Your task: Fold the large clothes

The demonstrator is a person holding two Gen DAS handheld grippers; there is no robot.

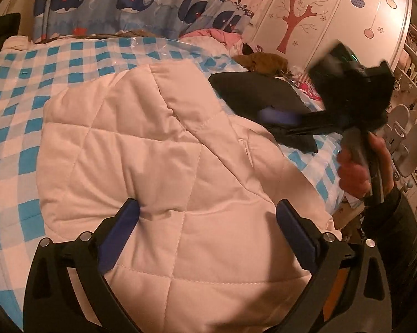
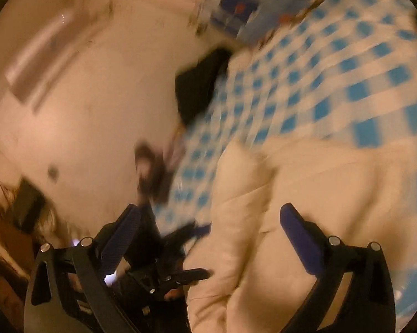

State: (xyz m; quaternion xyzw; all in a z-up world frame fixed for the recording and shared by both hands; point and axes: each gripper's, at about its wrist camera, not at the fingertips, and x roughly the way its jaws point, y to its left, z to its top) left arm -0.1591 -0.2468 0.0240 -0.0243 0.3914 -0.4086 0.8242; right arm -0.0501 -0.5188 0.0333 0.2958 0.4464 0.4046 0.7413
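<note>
A cream quilted jacket (image 1: 164, 166) lies folded over on the blue-and-white checked bed cover (image 1: 14, 97). My left gripper (image 1: 208, 222) hovers low over its near part, open wide, with its left pad (image 1: 125, 233) touching a pucker in the fabric and nothing gripped. My right gripper (image 1: 286, 127), blurred and held by a hand (image 1: 353, 169), hangs over the jacket's right edge. In the blurred right wrist view my right gripper (image 2: 211, 219) is open above the jacket (image 2: 305, 188), empty. The left gripper (image 2: 205, 251) shows at the jacket's left edge.
A black garment (image 1: 253, 91) lies on the bed just beyond the jacket's right side. Pink and brown clothes (image 1: 266, 61) are piled at the far edge. A whale-print curtain (image 1: 130, 2) hangs behind the bed. Shelves and a white chair (image 1: 405, 138) stand at the right.
</note>
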